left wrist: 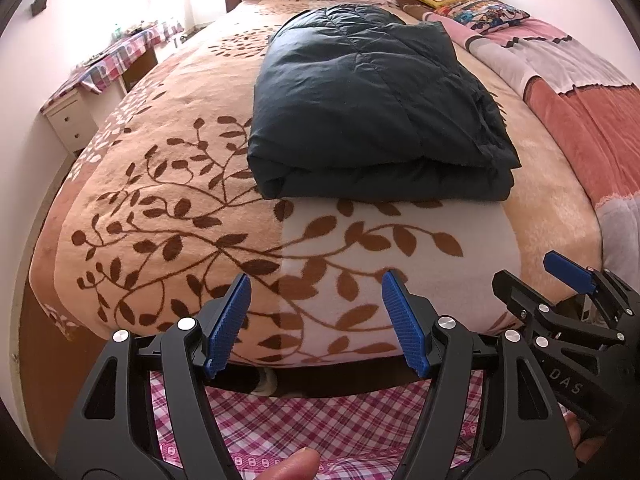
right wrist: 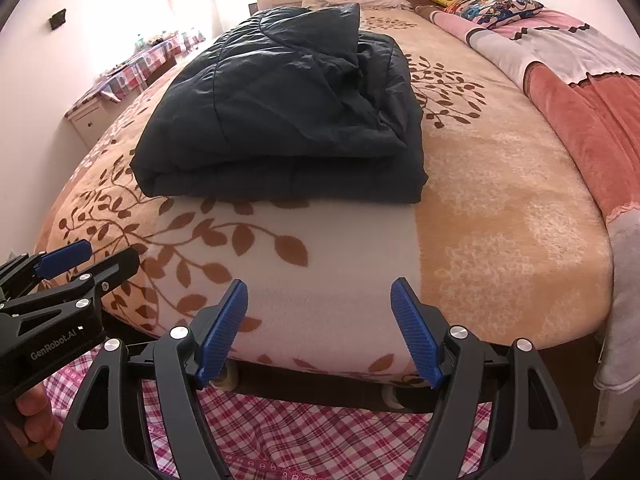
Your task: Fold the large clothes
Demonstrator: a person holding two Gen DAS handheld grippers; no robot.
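Note:
A dark navy padded jacket lies folded into a thick rectangular bundle in the middle of the bed; it also shows in the right wrist view. My left gripper is open and empty, held at the foot of the bed, well short of the jacket. My right gripper is open and empty too, beside the left one and equally far from the jacket. Each gripper shows at the edge of the other's view, the right one and the left one.
The bed carries a beige blanket with brown leaf print. A pink and red quilt lies along the right side, with pillows at the head. A white bedside cabinet with a checked cloth stands at the left. Pink checked cloth shows below the grippers.

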